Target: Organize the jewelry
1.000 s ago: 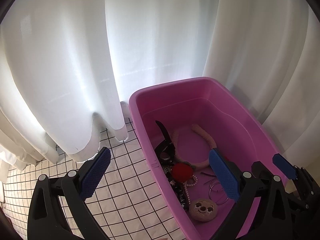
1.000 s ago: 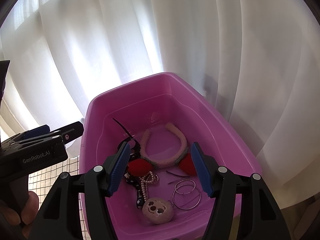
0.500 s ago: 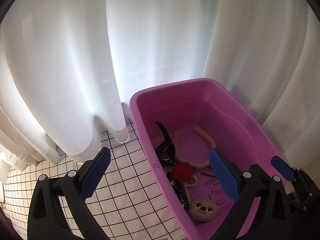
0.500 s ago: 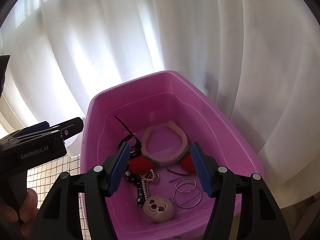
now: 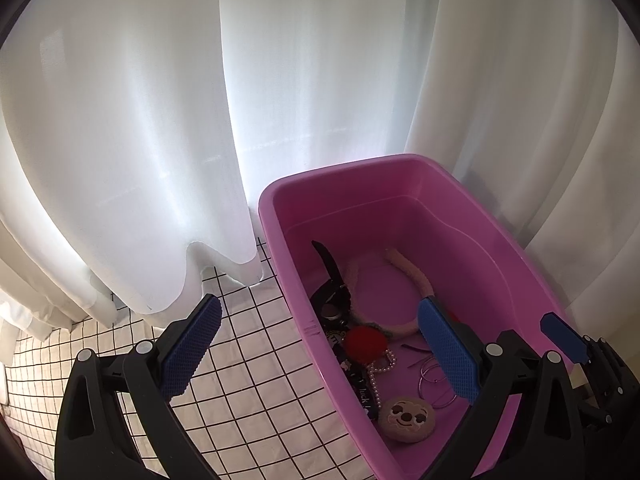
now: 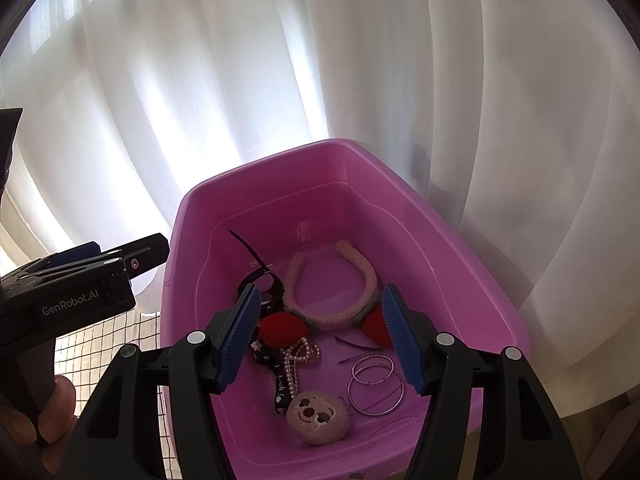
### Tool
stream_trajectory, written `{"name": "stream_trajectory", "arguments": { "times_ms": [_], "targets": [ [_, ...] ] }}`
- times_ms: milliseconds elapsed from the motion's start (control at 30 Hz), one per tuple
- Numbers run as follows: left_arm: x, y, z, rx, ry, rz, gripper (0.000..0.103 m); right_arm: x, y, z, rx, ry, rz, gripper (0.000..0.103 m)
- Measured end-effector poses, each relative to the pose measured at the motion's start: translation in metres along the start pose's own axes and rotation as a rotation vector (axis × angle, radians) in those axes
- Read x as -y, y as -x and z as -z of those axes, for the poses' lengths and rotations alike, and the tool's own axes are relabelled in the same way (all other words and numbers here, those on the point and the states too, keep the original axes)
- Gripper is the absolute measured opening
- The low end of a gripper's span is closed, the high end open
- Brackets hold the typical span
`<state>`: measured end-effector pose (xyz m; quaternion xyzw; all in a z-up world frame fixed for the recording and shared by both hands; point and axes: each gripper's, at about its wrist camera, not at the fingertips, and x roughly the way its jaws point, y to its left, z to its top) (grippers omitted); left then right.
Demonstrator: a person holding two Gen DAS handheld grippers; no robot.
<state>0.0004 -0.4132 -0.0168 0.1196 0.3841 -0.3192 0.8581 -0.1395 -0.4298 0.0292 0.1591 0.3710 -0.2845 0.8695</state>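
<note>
A rectangular pink plastic tub holds the jewelry, all gathered toward its near half. At the centre of the heap lies a fuzzy beige headband with red pompoms on its ends, arched open toward six o'clock in the right wrist view. At about nine o'clock from the headband sits a black wristwatch, its strap running up toward eleven o'clock. Just below the left pompom, at six o'clock, a string of pale pearl beads is tangled over a dark printed ribbon. At five o'clock from the beads rest thin silver hoop bangles, overlapping each other flat on the tub floor, with a thin dark hairpin just above them. Nearest the camera, at six o'clock, lies a round beige felt charm with a smiling face.

The right gripper hangs above the tub with its blue-padded jaws spread and nothing between them. The left gripper is spread wide too, straddling the tub's left wall, one finger over the cloth, the other over the tub, gripping nothing.

The tub stands on a white cloth with a black grid, at nine o'clock from it. White sheer curtains hang behind, from nine round to three o'clock.
</note>
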Motion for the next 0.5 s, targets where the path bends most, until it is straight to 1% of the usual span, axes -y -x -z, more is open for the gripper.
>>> {"name": "stream_trajectory", "arguments": {
  "times_ms": [100, 267, 500],
  "targets": [
    [-0.0003, 0.0021, 0.0003, 0.018, 0.002, -0.01, 0.097, 0.0004, -0.0002, 0.0, 0.0, 0.0, 0.0, 0.061],
    [-0.0019, -0.0011, -0.0011, -0.007, 0.017, 0.023, 0.097, 0.0015, -0.0005, -0.0006, -0.002, 0.002, -0.003, 0.061],
    [-0.0042, 0.0014, -0.0003, -0.008, 0.032, 0.017, 0.097, -0.0014, -0.0006, -0.0009, -0.002, 0.002, -0.003, 0.061]
  ]
}}
